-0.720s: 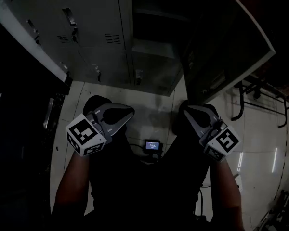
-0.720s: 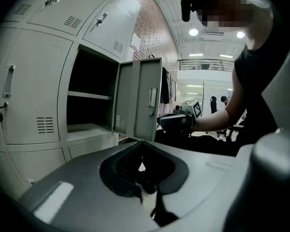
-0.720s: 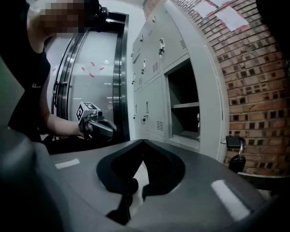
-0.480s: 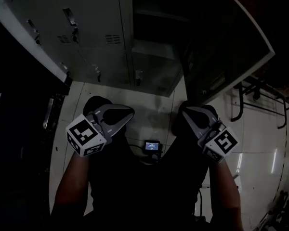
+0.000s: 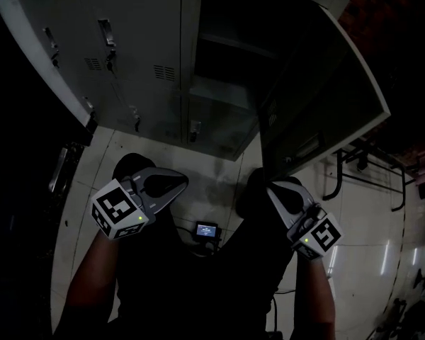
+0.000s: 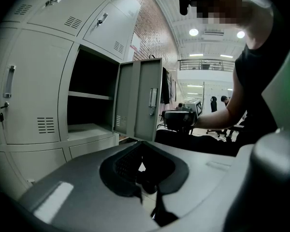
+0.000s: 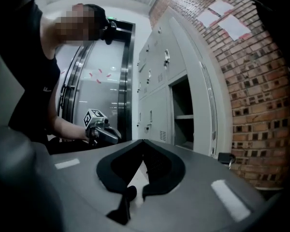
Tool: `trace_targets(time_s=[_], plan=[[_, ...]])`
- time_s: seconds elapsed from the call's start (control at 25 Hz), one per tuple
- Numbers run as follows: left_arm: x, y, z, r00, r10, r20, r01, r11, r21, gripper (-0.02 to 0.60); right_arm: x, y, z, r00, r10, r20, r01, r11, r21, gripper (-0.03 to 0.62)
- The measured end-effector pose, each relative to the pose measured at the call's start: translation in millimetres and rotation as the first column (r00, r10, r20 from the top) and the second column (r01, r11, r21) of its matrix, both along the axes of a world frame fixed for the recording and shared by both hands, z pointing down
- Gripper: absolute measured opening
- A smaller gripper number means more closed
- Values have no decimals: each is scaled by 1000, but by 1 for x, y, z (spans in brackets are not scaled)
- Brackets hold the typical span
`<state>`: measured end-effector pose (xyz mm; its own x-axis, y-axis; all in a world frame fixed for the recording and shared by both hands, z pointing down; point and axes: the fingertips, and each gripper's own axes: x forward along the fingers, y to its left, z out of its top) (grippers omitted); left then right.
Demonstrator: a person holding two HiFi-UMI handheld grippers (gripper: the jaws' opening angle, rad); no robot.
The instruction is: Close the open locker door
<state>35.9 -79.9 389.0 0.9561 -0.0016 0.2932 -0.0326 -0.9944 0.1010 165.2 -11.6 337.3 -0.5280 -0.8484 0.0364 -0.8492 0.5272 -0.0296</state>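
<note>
Down at waist height, the person holds both grippers low over dark trousers. The left gripper [image 5: 183,181] has its jaws closed tip to tip with nothing between them, as its own view shows [image 6: 140,142]. The right gripper [image 5: 272,187] is likewise closed and empty [image 7: 144,142]. Neither touches any part of the lockers.

Below them, between the person's shoes [image 5: 129,166], a small device with a lit screen [image 5: 207,229] lies on the pale tiled floor [image 5: 205,172], with a thin cable running from it. A bare stretch of that floor separates the shoes from the foot of the locker bank.

Ahead stands the bank of grey lockers [image 5: 131,55]; its left doors are shut, each with a handle and vent slots. One compartment [image 5: 227,55] at the right of the bank gapes open, dark inside, with a shelf across it. The open locker door [image 5: 322,101] swings out on the right, towards the person, and its lower corner hangs above the right gripper in the head view. In the left gripper view this door [image 6: 140,98] stands edge-on beside its opening, with its handle [image 6: 153,98] facing outward, and the right gripper [image 6: 180,120] shows past its free edge, apart from it.

Off to the right, a dark metal frame [image 5: 338,179] stands on the floor. Beyond the lockers' end rises a brick wall [image 7: 261,81].
</note>
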Motion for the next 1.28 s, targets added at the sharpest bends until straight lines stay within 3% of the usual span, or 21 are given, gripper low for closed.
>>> trace_targets(time_s=[0.16, 0.32, 0.48, 0.64, 0.84, 0.92, 1.28], plan=[[2, -1, 1, 1000, 4, 1, -4, 1000, 3, 12, 22, 18, -22, 1000, 2, 28, -3, 999, 33, 22], [4, 0, 2, 1000, 3, -5, -3, 1000, 4, 12, 61, 28, -37, 996, 70, 55, -73, 996, 48, 45], [3, 0, 3, 1000, 2, -3, -2, 1000, 3, 12, 95, 22, -35, 992, 115, 44, -117, 993, 28, 110], [4, 0, 3, 1000, 2, -3, -2, 1000, 4, 12, 105, 5, -41, 995, 92, 27, -92, 995, 23, 174], [4, 0, 2, 1000, -3, -2, 3, 1000, 2, 12, 96, -12, -45, 1000, -1, 27, 0, 999, 33, 201], [5, 0, 1, 1000, -5, -3, 5, 1000, 3, 12, 89, -17, -51, 999, -22, 25, 21, 999, 49, 152], [5, -1, -2, 1000, -2, -14, 2, 1000, 3, 12, 19, -55, -62, 1000, -31, -1, 31, 996, 78, 141]])
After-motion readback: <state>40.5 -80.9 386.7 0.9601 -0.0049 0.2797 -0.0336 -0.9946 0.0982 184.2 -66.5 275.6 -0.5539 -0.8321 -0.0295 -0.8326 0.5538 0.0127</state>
